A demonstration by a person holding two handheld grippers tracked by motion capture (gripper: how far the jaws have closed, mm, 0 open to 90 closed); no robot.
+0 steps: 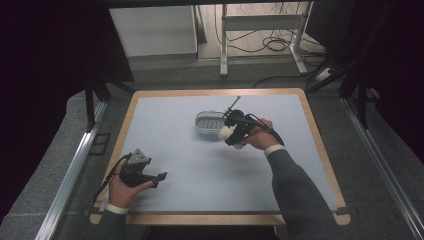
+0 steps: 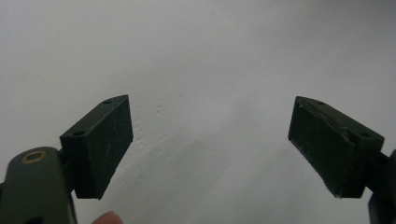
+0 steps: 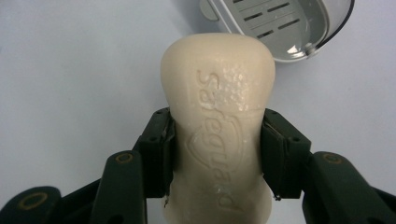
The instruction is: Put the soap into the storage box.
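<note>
A cream bar of soap [image 3: 217,126] with an embossed name is clamped at its narrow waist between the jaws of my right gripper [image 3: 217,154]. From above, the soap [image 1: 225,133] hangs just off the near right rim of an oval white soap dish [image 1: 209,121] with a slotted floor, which in the right gripper view is the dish [image 3: 285,23] at the top right. My right gripper [image 1: 231,134] is held above the mat. My left gripper [image 1: 159,179] rests low at the front left, its jaws wide apart over bare mat, and in its own view my left gripper [image 2: 210,149] holds nothing.
A pale blue mat [image 1: 200,170] covers the wooden table [image 1: 220,218]. The right forearm in a grey sleeve [image 1: 295,185] crosses the front right. Beyond the table stand a metal frame [image 1: 260,30] and floor cables [image 1: 275,45].
</note>
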